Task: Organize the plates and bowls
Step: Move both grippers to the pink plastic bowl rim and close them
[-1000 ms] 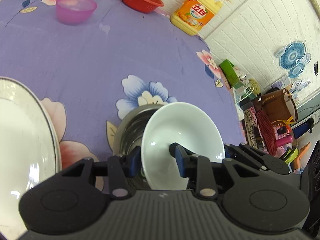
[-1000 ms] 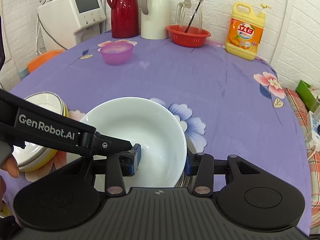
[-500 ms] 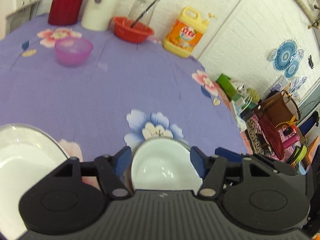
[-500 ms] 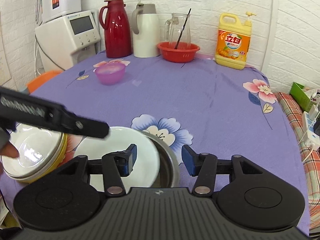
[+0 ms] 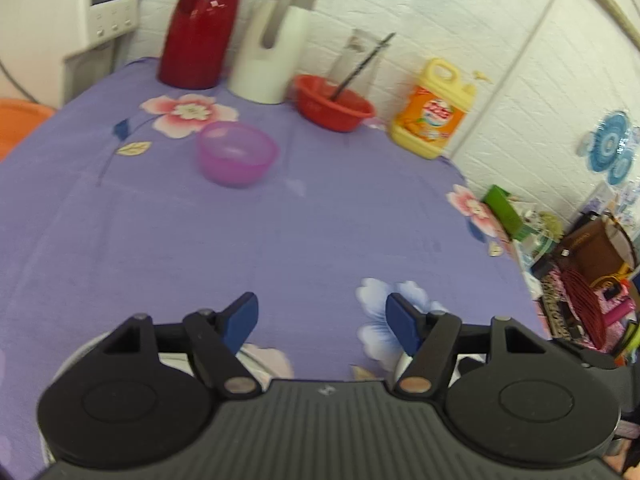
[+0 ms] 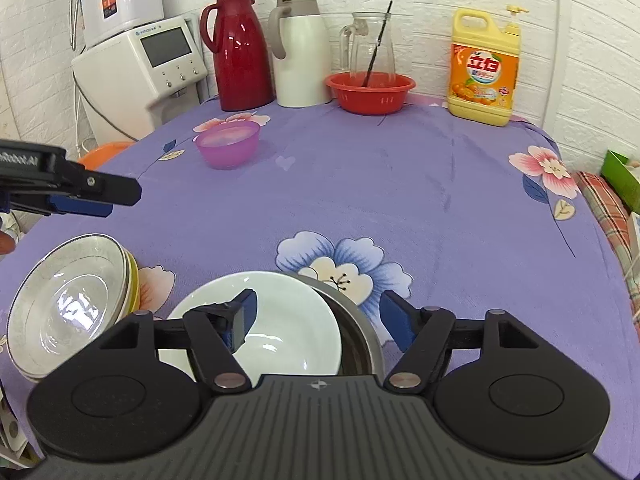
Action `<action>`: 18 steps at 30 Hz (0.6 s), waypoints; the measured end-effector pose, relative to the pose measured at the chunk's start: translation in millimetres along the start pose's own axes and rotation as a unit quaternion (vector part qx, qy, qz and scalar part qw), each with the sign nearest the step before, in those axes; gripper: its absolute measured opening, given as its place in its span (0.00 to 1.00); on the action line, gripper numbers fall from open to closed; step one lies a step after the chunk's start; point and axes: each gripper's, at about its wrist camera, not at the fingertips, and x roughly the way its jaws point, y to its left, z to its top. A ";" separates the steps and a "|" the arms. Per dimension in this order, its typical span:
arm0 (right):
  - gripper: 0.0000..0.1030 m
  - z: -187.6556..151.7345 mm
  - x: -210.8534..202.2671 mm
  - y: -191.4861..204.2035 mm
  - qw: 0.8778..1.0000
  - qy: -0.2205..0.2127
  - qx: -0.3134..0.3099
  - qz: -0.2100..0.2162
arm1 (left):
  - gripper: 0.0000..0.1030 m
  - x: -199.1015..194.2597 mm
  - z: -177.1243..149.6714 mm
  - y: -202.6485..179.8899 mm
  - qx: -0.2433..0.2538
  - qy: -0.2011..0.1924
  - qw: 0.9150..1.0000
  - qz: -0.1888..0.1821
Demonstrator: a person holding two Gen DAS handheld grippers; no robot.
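Note:
A white bowl (image 6: 276, 332) sits tilted inside a steel bowl (image 6: 360, 344) at the table's near edge. My right gripper (image 6: 316, 320) is open just above them, its left finger over the white bowl. A stack of white plates (image 6: 68, 304) stands to the left. My left gripper (image 5: 322, 320) is open and empty, raised above the cloth; it shows in the right wrist view (image 6: 96, 196) at the left, above the plates. A pink plastic bowl (image 6: 228, 144) (image 5: 238, 158) stands further back.
At the back stand a red thermos (image 6: 240, 48), a white thermos (image 6: 300, 48), a red basket (image 6: 370, 90) with a glass jug, and a yellow detergent bottle (image 6: 484, 72). A water dispenser (image 6: 140, 64) is off the table's left. The purple flowered tablecloth (image 6: 380, 184) drops off at right.
My left gripper let go of the white bowl, opened and rose back to the left. My right gripper opened wider and drew back. The white bowl now rests in the steel bowl.

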 end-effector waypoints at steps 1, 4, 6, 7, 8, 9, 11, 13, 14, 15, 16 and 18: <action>1.00 3.4 3.3 1.6 1.000 0.002 -0.003 0.001 | 0.67 2.6 2.0 9.7 -0.004 0.003 1.000 0.008; 1.00 15.0 16.2 8.2 1.000 0.010 -0.013 0.007 | 0.67 9.6 8.7 35.2 -0.015 0.010 0.999 0.028; 1.00 23.2 26.6 13.9 1.000 0.016 -0.019 0.012 | 0.67 13.6 13.4 49.7 -0.021 0.013 0.999 0.038; 1.00 27.6 32.7 16.7 0.999 0.020 -0.022 0.015 | 0.67 15.8 16.4 56.6 -0.025 0.014 0.999 0.040; 1.00 32.4 38.8 19.4 0.999 0.024 -0.024 0.019 | 0.67 18.1 19.7 63.0 -0.028 0.015 0.999 0.042; 1.00 37.6 45.7 22.7 0.999 0.029 -0.028 0.023 | 0.67 20.6 23.5 68.6 -0.029 0.016 0.998 0.044; 1.00 49.0 59.5 30.2 0.998 0.037 -0.037 0.029 | 0.67 27.4 33.2 77.2 -0.028 0.014 0.998 0.050; 1.00 62.1 73.7 38.0 0.997 0.043 -0.047 0.034 | 0.67 36.1 44.7 84.4 -0.027 0.014 0.998 0.053; 1.00 69.3 81.0 41.7 0.997 0.045 -0.051 0.036 | 0.67 41.3 52.6 90.0 -0.026 0.015 0.998 0.052; 1.00 77.8 89.5 45.3 0.997 0.048 -0.054 0.039 | 0.67 46.3 60.7 94.2 -0.026 0.014 0.998 0.051; 1.00 86.4 98.5 47.8 0.996 0.049 -0.055 0.041 | 0.67 51.3 69.6 98.7 -0.028 0.010 0.998 0.052; 1.00 104.2 118.2 51.8 0.996 0.053 -0.054 0.043 | 0.67 64.1 91.9 108.7 -0.031 -0.001 0.998 0.056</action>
